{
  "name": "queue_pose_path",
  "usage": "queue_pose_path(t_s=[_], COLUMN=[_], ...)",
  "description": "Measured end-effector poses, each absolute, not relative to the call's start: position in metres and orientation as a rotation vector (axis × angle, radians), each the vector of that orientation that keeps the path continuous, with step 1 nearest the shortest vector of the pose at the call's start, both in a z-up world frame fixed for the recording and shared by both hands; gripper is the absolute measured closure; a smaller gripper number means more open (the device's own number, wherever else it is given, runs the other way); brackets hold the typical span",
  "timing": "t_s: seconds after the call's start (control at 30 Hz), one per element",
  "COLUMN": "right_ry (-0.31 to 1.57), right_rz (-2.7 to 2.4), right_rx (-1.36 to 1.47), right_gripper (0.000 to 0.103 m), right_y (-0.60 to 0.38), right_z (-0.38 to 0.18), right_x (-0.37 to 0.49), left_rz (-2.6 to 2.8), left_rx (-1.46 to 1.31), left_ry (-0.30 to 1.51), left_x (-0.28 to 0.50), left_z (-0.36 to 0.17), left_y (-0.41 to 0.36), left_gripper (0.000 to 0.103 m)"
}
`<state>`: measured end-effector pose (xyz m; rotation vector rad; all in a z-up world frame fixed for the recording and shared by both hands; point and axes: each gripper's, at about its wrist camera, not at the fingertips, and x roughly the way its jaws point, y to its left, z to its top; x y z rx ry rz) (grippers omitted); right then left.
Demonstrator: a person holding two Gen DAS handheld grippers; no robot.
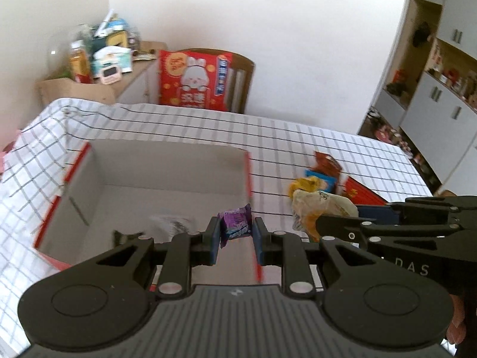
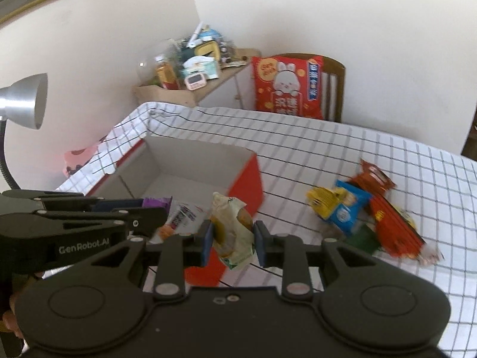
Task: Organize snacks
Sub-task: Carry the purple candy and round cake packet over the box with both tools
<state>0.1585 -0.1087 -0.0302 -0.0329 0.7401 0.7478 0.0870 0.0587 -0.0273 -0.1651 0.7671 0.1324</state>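
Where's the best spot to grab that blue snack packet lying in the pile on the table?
Probably its near free end, coming from above: the blue packet lies flat on the table, a yellow packet against one side and the red pack along the other.

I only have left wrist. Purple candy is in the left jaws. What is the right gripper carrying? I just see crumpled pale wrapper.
Observer: The right gripper is shut on a pale bun packet; something round and yellow-brown shows through the wrapper.
Operator: How many snacks still on the cloth? They overlap here.
Observer: The right wrist view shows a yellow packet, a blue packet, a brown packet and a long red pack, with a dark green packet tucked under them.
Operator: Box side colour?
Observer: The box has a solid red outer wall.
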Motion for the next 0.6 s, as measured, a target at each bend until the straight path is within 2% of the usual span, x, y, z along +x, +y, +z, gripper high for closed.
queue_pose_path(t_s=[0.3,0.6], right_ry=[0.746,0.799], right_rz=[0.769,0.738], right_rx=[-0.058,-0.133], right_gripper=[0.076,0.076], right_y=[-0.054,-0.004], right_z=[-0.029,-0.055], right_x=[0.163,0.175], left_rz=[0.22,0.3], left_rx=[-0.185,-0.187], left_ry=[0.778,0.864], left_x=[0.086,0.102], left_z=[-0.029,-0.057], left_y=[0.121,0.172], left_gripper=[0.08,0.08])
